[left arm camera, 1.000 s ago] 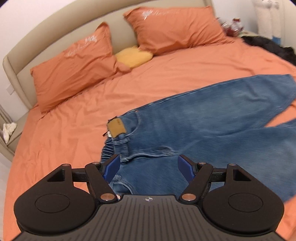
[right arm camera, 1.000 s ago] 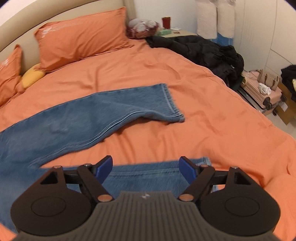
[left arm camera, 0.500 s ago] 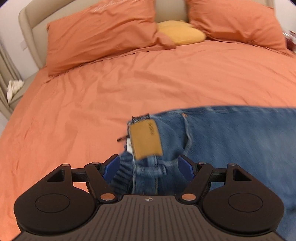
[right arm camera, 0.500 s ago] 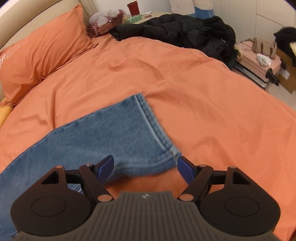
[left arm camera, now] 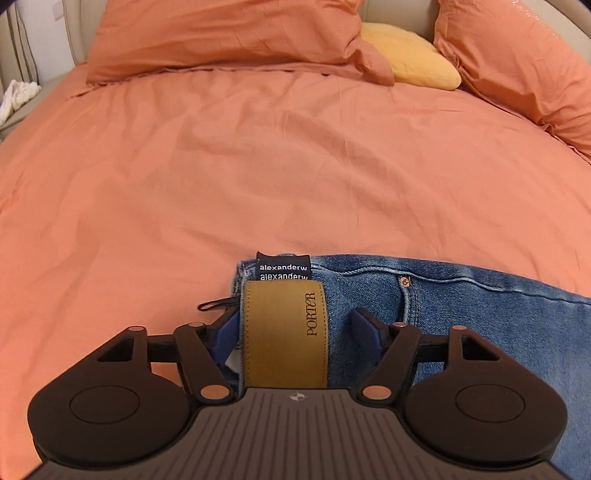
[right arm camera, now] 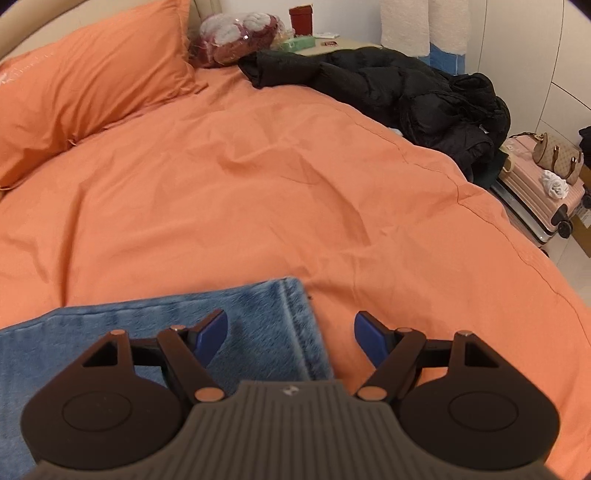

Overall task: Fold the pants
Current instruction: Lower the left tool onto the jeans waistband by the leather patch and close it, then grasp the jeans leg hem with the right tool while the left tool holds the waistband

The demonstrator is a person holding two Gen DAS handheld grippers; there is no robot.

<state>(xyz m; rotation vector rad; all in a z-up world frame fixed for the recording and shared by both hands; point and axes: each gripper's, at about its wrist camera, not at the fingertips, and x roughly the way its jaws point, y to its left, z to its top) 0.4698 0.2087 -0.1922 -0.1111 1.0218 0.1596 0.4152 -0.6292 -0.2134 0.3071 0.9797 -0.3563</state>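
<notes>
left gripper jaws spreading wide, straddling the jeans waistband's leather patch | right gripper jaws gaping, leg hem lying between them

left hand-held gripper | black body | blue pads | copper screws

Both tools (left, right) gaping.

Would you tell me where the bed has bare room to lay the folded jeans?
Bare duvet lies between the jeans and pillows, and beyond the hem. The far corner is crowded by a black coat.
</notes>
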